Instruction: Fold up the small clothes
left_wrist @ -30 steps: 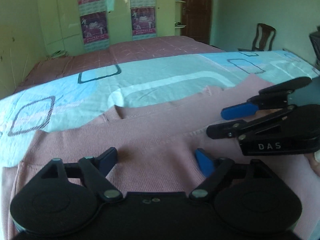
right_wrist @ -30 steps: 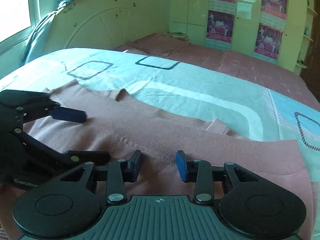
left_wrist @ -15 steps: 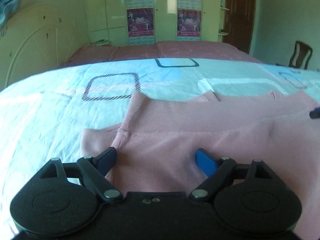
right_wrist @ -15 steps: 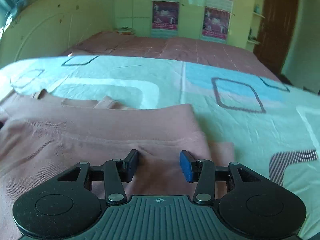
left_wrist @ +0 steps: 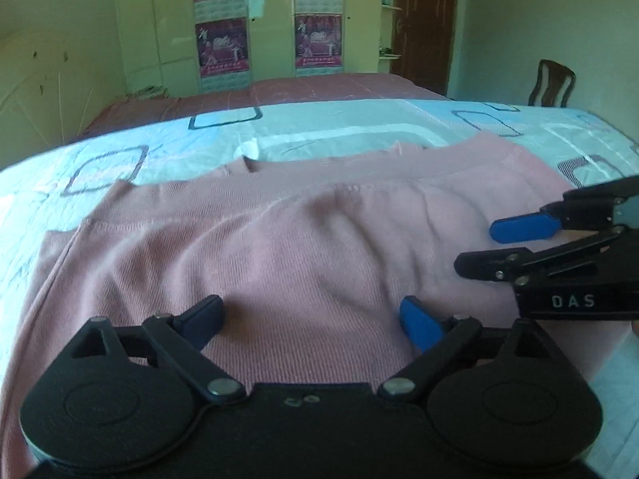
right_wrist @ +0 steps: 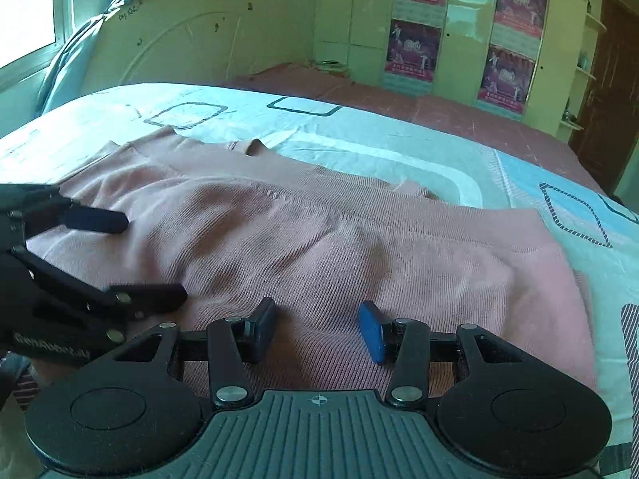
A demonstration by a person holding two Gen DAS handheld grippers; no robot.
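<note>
- Both grippers point down at a pink sweater (left_wrist: pixel 279 247) spread on the bed (left_wrist: pixel 359 135); the left gripper (left_wrist: pixel 311 319), fingers wide and just opened further, holds nothing.
- The right gripper (right_wrist: pixel 317 327) hovers half-open, the knit beneath its fingers, ungripped.
- Only the left view shows a chair (left_wrist: pixel 553 82); only the right shows the curtain (right_wrist: pixel 76 52).
- The sweater's near hem is hidden behind both grippers.

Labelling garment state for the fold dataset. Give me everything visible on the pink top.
The pink top is a ribbed knit, dusty pink, spread flat on the blue patterned bedsheet with soft wrinkles across its middle. Its ribbed neckline lies at the far edge, and a layer seems folded over along that side. Both grippers sit over its near part, the left gripper and right gripper, fingers apart with nothing pinched; whether the tips touch the fabric is unclear.
</note>
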